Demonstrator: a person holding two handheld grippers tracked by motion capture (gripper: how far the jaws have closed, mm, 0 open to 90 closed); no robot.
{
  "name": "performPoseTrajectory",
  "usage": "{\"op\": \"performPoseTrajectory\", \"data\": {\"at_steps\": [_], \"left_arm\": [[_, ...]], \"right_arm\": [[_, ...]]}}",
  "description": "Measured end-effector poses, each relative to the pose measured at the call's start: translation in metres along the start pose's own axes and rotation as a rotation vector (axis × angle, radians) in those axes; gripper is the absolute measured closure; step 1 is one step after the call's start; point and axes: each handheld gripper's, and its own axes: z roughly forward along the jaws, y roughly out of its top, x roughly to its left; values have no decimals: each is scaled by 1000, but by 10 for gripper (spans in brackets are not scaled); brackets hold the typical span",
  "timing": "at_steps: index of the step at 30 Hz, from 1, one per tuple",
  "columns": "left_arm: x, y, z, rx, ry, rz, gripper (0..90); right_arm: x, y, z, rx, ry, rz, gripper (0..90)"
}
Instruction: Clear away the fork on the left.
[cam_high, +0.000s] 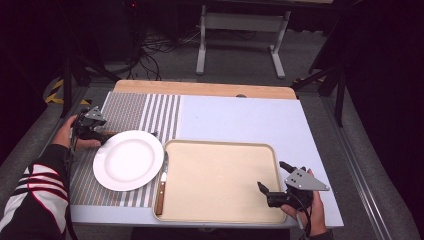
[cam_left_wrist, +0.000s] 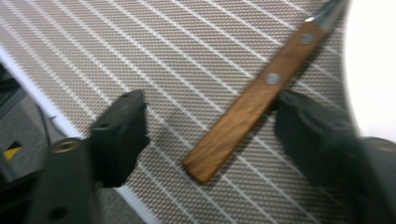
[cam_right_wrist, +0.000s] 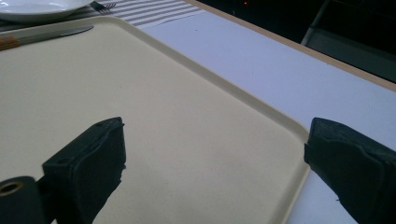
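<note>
The left gripper (cam_left_wrist: 208, 135) is held low over the striped placemat (cam_left_wrist: 154, 60), its jaws apart with the wooden handle (cam_left_wrist: 252, 105) of a piece of cutlery lying between them; one jaw looks to be just at the handle's side, but no squeeze can be made out. The handle lies flat on the placemat, its far end running under the rim of the white plate (cam_high: 128, 160). If it is pinched off-centre, it could be spun or slid, or the plate nudged. Fork tines (cam_right_wrist: 103, 6) are glimpsed beyond the plate; that they belong to this handle is only judged. The right gripper (cam_right_wrist: 215, 154) is held with jaws wide apart over the empty tray (cam_high: 220, 181), where a knife (cam_high: 162, 184) rests on the left rim
</note>
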Motion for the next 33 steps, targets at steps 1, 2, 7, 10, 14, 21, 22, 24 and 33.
{"op": "performPoseTrajectory", "data": {"at_steps": [1,2,7,10,14,21,22,24,33], "left_arm": [[0,1,-1,2,-27,11,407],[0,1,-1,2,-27,11,492],[-6,5,-1,22,-33,40,614],[-7,7,-1,36,20,42,672],[-8,10,0,55,60,37,733],[-3,12,1,56,34,-7,727],[-2,13,2,41,14,-22,710],[-1,15,6,19,-7,-48,658],[3,22,22,-77,-49,-110,643]], "right_arm": [[0,-1,0,-1,14,1,61],[-1,-1,0,-7,31,6,62],[-3,-3,-1,-6,86,20,63],[-4,-3,-1,-7,94,29,62],[-4,-4,-1,-10,107,33,62],[-4,-4,-2,0,117,25,69],[-3,-4,-2,3,116,23,68],[-3,-4,-2,2,119,21,67],[-2,-5,-2,14,115,19,66]]}}
